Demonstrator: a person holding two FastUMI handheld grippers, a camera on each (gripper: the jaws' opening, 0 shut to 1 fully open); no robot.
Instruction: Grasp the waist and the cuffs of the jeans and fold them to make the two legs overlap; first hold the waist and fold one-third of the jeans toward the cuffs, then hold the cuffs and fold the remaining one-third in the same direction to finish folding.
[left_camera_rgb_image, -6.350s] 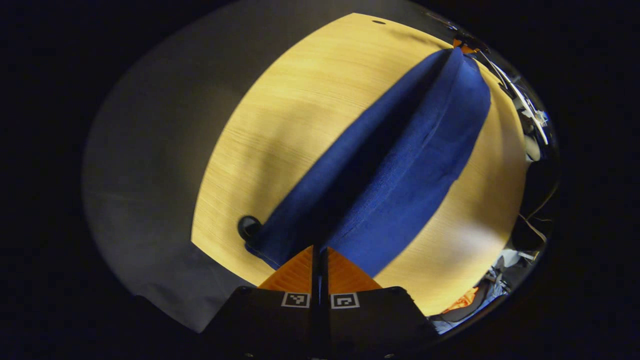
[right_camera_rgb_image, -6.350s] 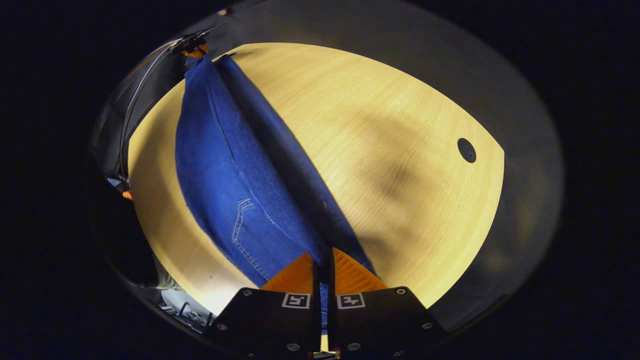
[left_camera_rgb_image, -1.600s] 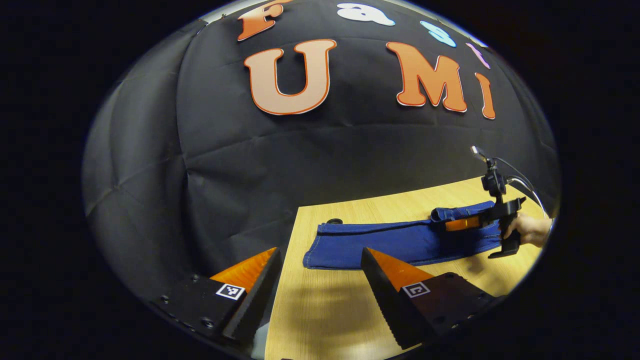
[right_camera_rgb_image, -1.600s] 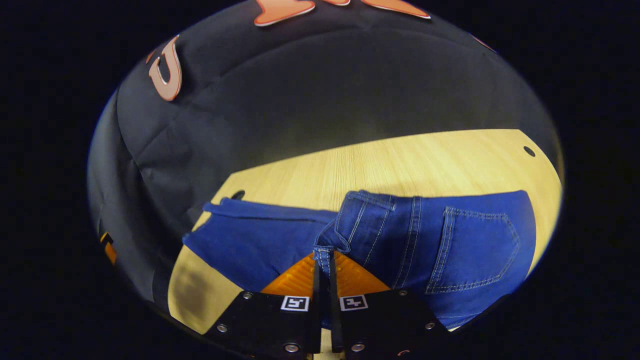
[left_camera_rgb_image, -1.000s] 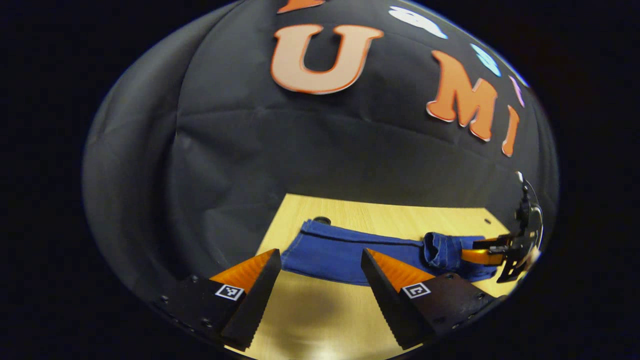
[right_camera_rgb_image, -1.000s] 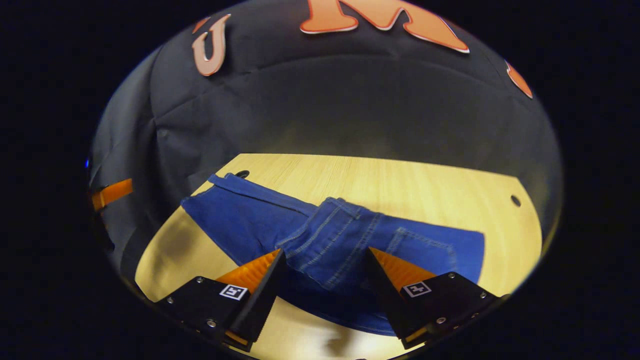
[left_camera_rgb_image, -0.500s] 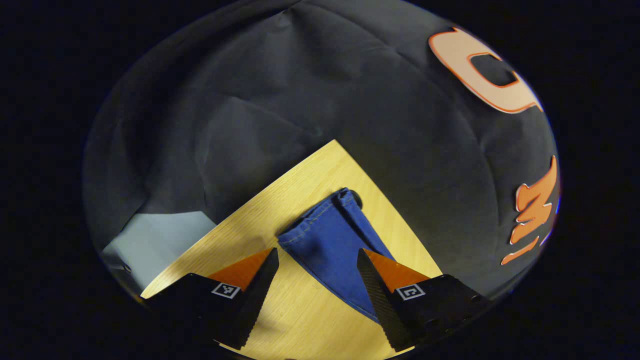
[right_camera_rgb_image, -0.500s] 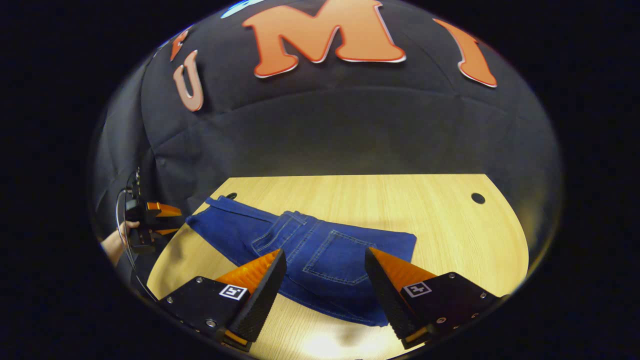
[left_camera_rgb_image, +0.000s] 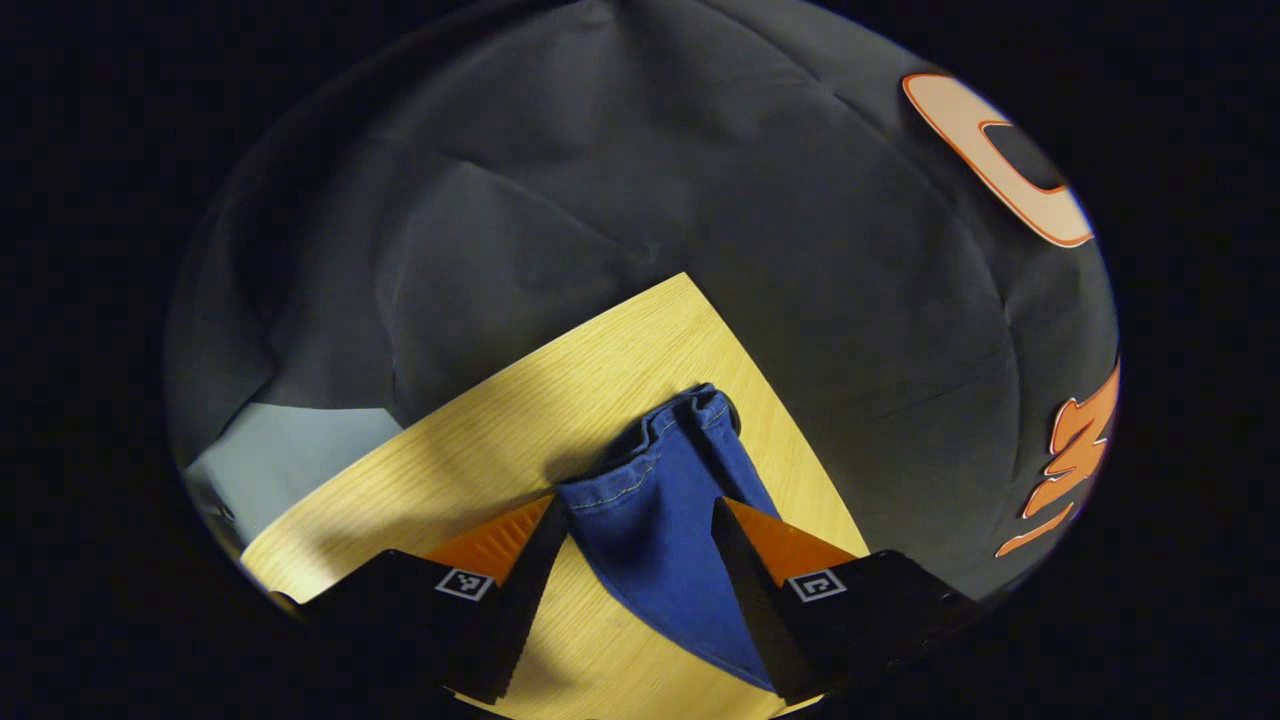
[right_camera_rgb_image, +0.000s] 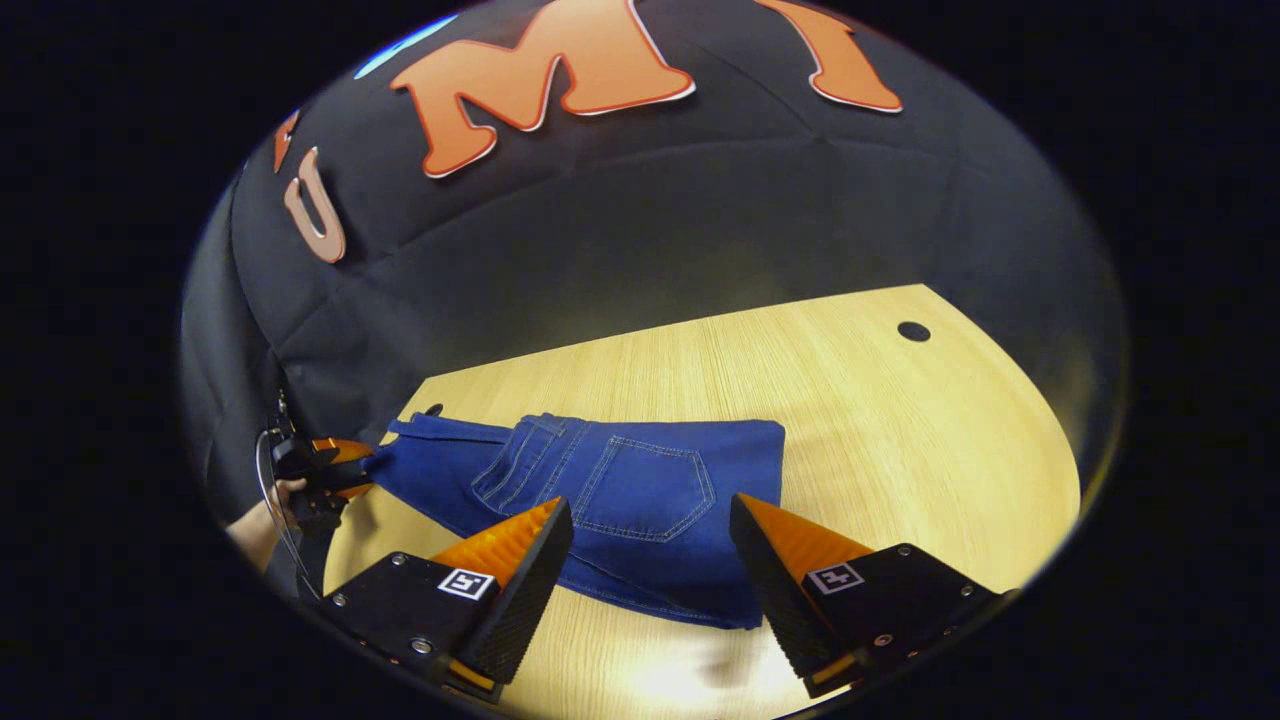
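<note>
Waist third already folded; cuff fold next, by the look of it. Left gripper (left_camera_rgb_image: 635, 560) wide open, holding nothing, straddling the cuffs (left_camera_rgb_image: 655, 450); next move calls for closing on the hem. Right gripper (right_camera_rgb_image: 650, 550) spread wide, empty. Jeans (right_camera_rgb_image: 620, 500) flat on table (right_camera_rgb_image: 900, 440), long axis roughly 9-to-3, cuffs toward 9.

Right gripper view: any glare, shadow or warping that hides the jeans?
Right gripper view: a bright glare patch on the table between the right gripper jaws, just short of the jeans; stitching stays sharp; fisheye bows the table edge. Left gripper view: a shadow on the wood beside the cuffs, left gripper dim at the bottom, denim evenly lit.
</note>
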